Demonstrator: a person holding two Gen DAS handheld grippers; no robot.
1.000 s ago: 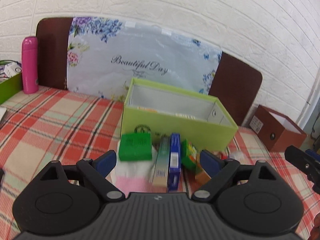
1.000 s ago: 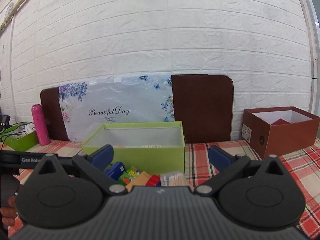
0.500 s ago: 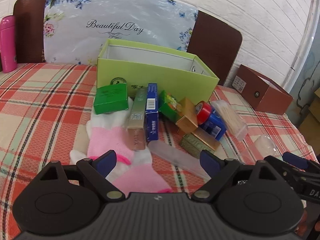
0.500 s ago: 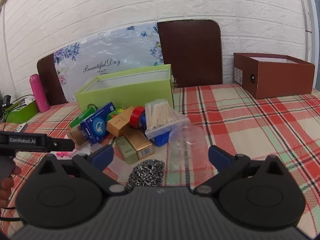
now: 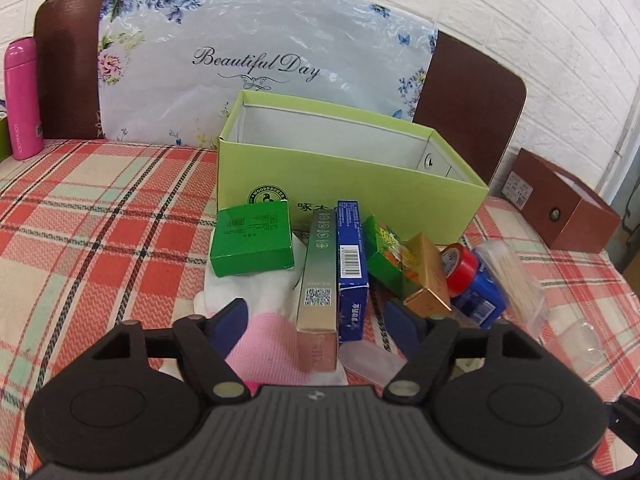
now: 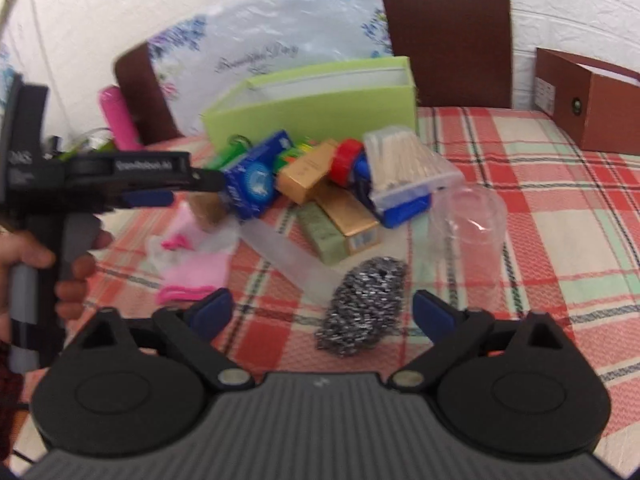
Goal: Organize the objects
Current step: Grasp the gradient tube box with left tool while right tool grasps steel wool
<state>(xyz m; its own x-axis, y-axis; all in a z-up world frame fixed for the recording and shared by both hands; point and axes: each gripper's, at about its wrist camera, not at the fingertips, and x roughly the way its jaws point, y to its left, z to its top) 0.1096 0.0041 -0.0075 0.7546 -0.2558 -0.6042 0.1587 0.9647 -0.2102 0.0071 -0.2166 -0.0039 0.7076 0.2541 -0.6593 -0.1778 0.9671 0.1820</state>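
Green box (image 5: pixel 352 178), open-topped, stands at the back of the plaid worktop (image 5: pixel 100 232) with the clutter piled just in front of it. Left claw (image 5: pixel 316 320) is closing, nothing gripped, jaws either side of a silver carton (image 5: pixel 318 288) and blue carton (image 5: pixel 352 268) lying over a pink glove (image 5: pixel 272 336). Right claw (image 6: pixel 322 310) is also closing, pads not touching, over a steel scourer (image 6: pixel 366 306) beside a clear cup (image 6: pixel 468 220).

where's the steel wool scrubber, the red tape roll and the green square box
steel wool scrubber (image 6: pixel 366 308), right wrist view, middle of the wire ball
red tape roll (image 5: pixel 460 266), left wrist view, its red outer band
green square box (image 5: pixel 252 240), left wrist view, centre of its top face
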